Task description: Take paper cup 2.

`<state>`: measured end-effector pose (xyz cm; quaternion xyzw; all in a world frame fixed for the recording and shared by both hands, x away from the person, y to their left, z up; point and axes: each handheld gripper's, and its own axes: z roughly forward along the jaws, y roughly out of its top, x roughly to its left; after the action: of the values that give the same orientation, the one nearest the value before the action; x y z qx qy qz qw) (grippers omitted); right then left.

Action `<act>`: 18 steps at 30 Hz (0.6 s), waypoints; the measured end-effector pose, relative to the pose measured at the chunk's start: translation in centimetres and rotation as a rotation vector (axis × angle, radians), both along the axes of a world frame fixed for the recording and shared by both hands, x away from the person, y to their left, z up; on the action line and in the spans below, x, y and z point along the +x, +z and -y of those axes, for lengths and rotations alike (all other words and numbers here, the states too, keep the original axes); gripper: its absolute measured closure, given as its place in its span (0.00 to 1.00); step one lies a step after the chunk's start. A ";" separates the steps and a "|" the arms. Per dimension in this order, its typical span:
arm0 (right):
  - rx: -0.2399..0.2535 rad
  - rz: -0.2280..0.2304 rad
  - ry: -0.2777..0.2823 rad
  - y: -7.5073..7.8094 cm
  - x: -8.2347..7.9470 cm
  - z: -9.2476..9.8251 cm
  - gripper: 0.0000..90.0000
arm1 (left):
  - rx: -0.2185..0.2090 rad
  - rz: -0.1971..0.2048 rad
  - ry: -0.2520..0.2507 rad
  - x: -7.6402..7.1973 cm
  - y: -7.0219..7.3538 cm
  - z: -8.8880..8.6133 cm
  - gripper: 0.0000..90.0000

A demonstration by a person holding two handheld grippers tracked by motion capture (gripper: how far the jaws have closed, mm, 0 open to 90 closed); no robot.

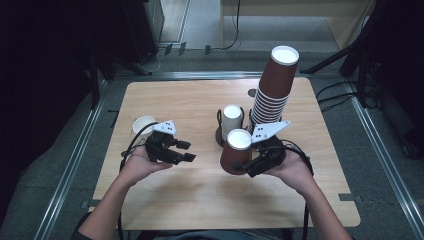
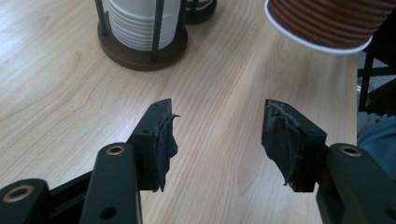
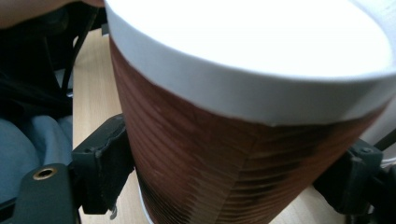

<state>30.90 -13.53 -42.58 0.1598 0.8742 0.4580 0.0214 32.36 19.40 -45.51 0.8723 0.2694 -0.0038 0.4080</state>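
Left claw (image 1: 187, 151): black body, grey three-cornered plate with dark dots mounted on top at 12 o'clock, black cable looped from 9 o'clock side. Right claw (image 1: 239, 166): same black build, same grey dotted plate, black cable trailed toward 6 o'clock. In left gripper view, left claw (image 2: 217, 140) seen with black jaws, brass-ringed screw holes, pads (image 2: 164, 142) wrapped in frayed dark tape. In right gripper view, right claw (image 3: 233, 172) seen with one brass-ringed hole at 8 o'clock. Forearms bare; blue-grey cloth glimpsed behind jaws.
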 end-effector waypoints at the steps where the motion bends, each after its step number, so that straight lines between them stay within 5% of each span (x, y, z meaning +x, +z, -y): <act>1: 0.002 0.006 0.006 -0.3 0.1 -0.1 0.18 | -0.003 -0.004 -0.005 0.0 -0.1 0.0 0.47; 8: 0.006 -0.010 0.006 -2.3 0.2 -0.6 0.18 | -0.032 -0.013 -0.027 -0.1 0.0 0.2 0.40; 18: 0.089 0.012 0.011 -3.7 0.5 -1.6 0.18 | -0.070 -0.036 -0.094 -0.3 -0.4 0.8 0.16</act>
<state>31.36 -11.93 -46.33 0.1529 0.8537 0.4975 0.0171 32.05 18.61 -45.95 0.8690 0.2352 -0.0479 0.4327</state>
